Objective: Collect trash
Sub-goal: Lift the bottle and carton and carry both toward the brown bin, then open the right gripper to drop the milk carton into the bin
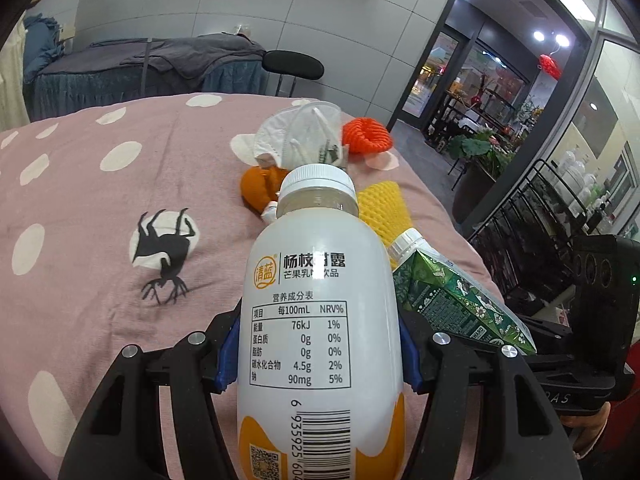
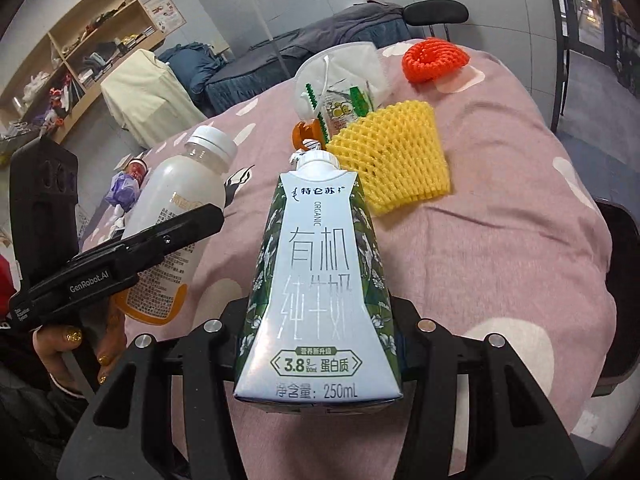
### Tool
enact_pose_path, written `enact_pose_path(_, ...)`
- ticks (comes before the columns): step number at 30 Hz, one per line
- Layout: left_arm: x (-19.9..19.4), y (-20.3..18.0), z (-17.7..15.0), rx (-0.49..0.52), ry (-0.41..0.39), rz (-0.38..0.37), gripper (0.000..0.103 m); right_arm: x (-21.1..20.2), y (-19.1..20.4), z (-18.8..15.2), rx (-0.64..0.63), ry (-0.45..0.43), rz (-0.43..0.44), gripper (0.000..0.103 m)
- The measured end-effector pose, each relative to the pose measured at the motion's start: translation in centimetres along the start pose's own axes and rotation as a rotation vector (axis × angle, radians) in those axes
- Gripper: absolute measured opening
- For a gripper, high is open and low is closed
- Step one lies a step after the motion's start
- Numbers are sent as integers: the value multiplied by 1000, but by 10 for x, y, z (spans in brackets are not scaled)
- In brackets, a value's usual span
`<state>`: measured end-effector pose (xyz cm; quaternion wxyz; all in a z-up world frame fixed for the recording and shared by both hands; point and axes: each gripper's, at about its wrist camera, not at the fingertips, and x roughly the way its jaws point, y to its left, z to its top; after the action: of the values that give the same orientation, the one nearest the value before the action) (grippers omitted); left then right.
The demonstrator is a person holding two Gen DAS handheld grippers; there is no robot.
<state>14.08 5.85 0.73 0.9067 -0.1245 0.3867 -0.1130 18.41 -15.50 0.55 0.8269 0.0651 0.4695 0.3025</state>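
Bottle (image 1: 320,312) and carton (image 2: 316,280) — both in jaws

Both wrist cameras sit close above the pink spotted bed (image 1: 80,208), looking forward and down along their claws. Each sees the other's load; both share the far trash pile: yellow foam net (image 2: 394,156), white mask (image 1: 304,132).

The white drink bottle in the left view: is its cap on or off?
On. The white bottle, clamped in the left hand-held gripper, has its white screw cap seated over the neck. How much drink remains, I cannot tell.
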Motion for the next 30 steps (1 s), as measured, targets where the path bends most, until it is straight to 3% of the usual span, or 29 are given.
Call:
enact_pose_path(11, 20, -63, -3, 114, 19, -95, 60, -76, -86, -23, 210, -213, -182, 51)
enact_pose_path(16, 34, -92, -2, 158, 33, -139, 60, -94, -140, -34, 308, -259, -324, 51)
enact_pose_path(22, 52, -124, -1, 201, 61, -185, 60, -81, -209, -43, 414, -220, -450, 51)
enact_pose_path(30, 75, -149, 3, 208, 110, -238, 60, -3, -287, -50, 531, -50, -480, 51)
